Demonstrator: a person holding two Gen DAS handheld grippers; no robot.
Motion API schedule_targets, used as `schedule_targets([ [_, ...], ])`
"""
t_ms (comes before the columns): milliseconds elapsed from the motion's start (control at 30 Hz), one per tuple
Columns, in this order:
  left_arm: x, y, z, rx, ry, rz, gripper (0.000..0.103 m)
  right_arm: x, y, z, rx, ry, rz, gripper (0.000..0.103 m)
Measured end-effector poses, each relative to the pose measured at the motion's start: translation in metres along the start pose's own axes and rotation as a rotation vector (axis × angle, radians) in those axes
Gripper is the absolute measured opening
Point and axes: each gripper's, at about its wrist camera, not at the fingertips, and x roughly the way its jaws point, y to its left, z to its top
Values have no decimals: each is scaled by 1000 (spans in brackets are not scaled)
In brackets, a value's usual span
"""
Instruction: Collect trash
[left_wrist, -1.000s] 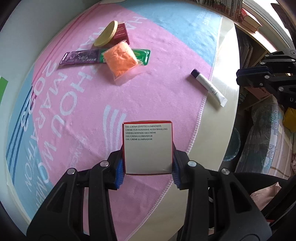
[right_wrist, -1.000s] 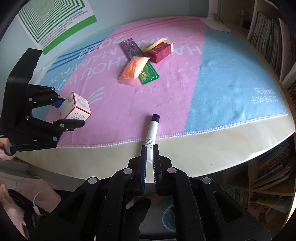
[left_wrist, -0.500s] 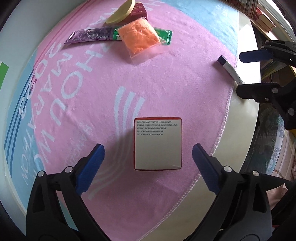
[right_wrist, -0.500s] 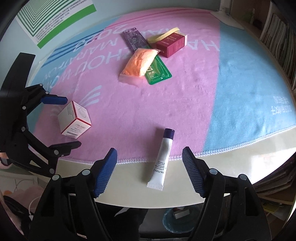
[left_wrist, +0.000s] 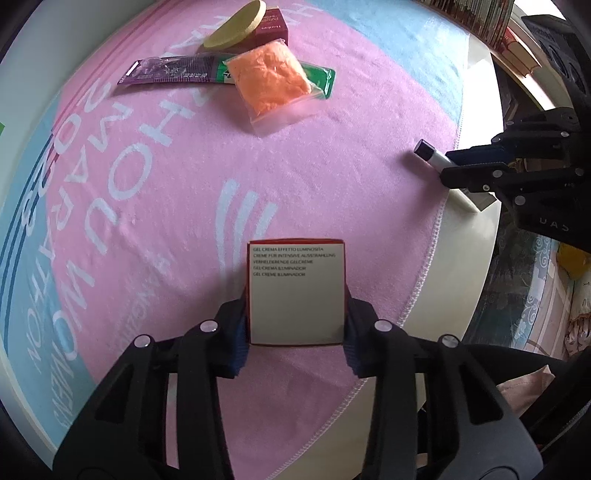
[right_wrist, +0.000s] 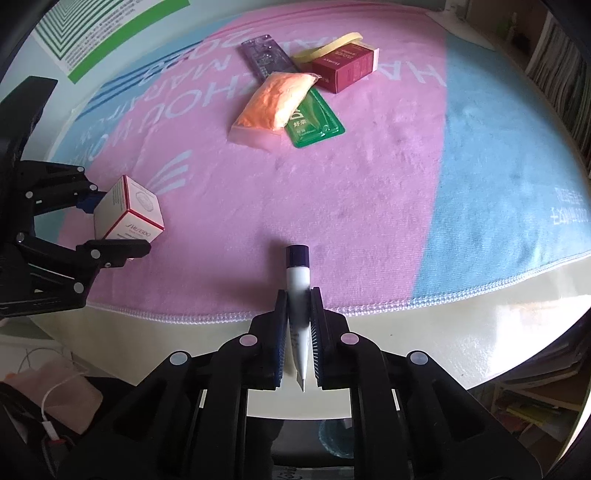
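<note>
Tube (right_wrist: 297, 295) cap-first toward towel (right_wrist: 369, 184), between right gripper (right_wrist: 298, 321) pads

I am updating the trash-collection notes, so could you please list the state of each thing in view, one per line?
Left gripper: jaws closing, pads pressed on the white box.
White box: gripped, upright.
Right gripper: jaws shut on the tube.
Tube: gripped, purple cap on.
Orange bag: lying on the green sachet.
Green sachet: flat, partly covered.
Purple wrapper: lying flat.
Red box: closed, on its side.
</note>
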Motion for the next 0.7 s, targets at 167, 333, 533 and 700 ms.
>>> schedule_targets([
  [167, -13, -6, 5, 8, -23, 15, 38, -15, -6, -4, -4, -24, 7, 13],
  [333, -23, -16, 8, 22, -41, 22, 38, -34, -14, -10, 18, -57, 12, 13],
  [533, -29, -46, 12, 76, -62, 23, 38, -56, -30, -27, 61, -99, -4, 13],
  [700, -27, -82, 26, 158, -74, 14, 38, -73, -51, -55, 145, -127, -22, 13],
])
